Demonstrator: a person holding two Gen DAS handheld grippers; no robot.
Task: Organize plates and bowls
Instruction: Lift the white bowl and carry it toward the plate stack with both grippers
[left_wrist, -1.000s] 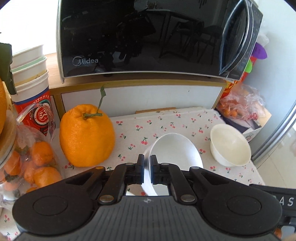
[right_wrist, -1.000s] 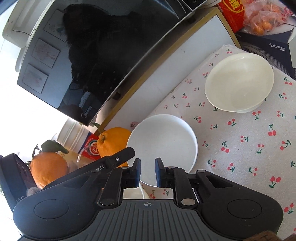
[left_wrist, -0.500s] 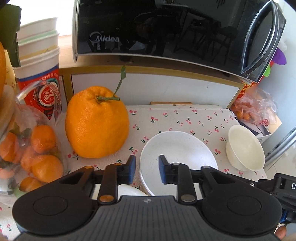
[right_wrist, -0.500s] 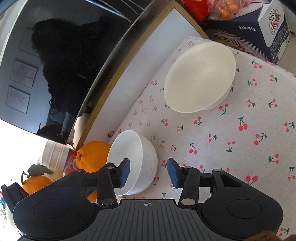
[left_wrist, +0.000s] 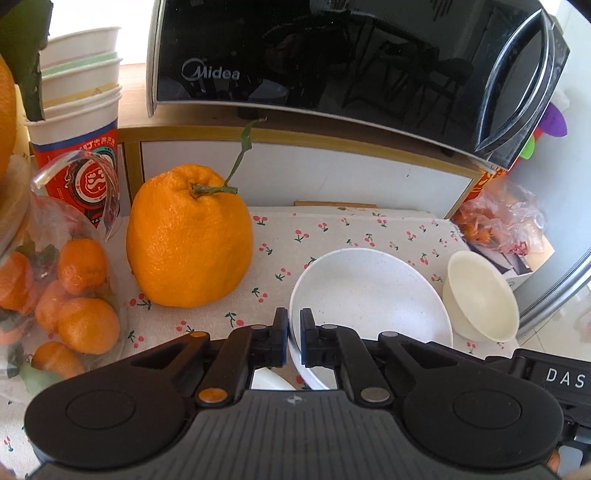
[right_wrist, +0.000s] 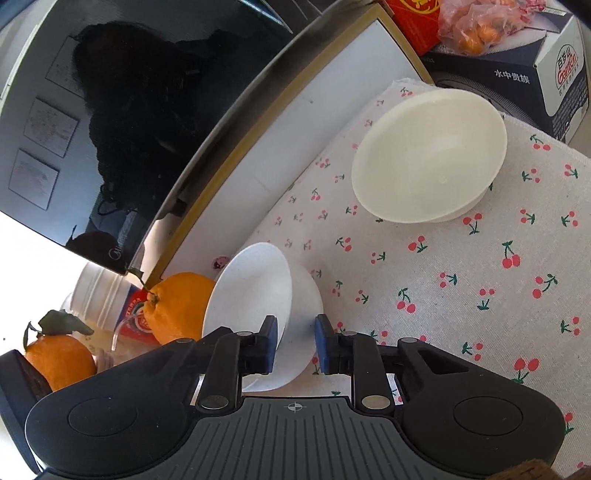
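- The left gripper (left_wrist: 294, 334), whose jaws stood apart half a second ago, now has them drawn close together on the near rim of the white speckled round bowl (left_wrist: 369, 295); the thin lip passes between the two pads, so I judge it clamped
- The right gripper (right_wrist: 295, 343) has narrowed since then but its jaws are still apart, one pad on the inner side of that bowl's wall and one on the outer; no squeeze shows yet
- The white speckled round bowl (right_wrist: 251, 288) sits on the cherry-print cloth (left_wrist: 332, 229) covering the counter, between the large knobbly orange citrus fruit (left_wrist: 188, 240) and the smaller cream matte bowl (left_wrist: 484, 295), near the latter but whether touching I cannot tell
- Judgement: a grasp has been retaken, so the bowl seems ready to be lifted and nested with the cream one; nothing is stacked yet
- The white bowl looks hard, smooth and thin-walled, faintly flecked, wide and shallow; a rim pinch could slip or tip it
- The cream bowl (right_wrist: 428, 158) is deeper, with a narrow foot ring and a dull, plastic-like surface; it would fit inside the wider one rather than under it
- The cloth is soft woven fabric, likely to drag if a bowl is slid; the fruit is dimpled, with stalk and leaf
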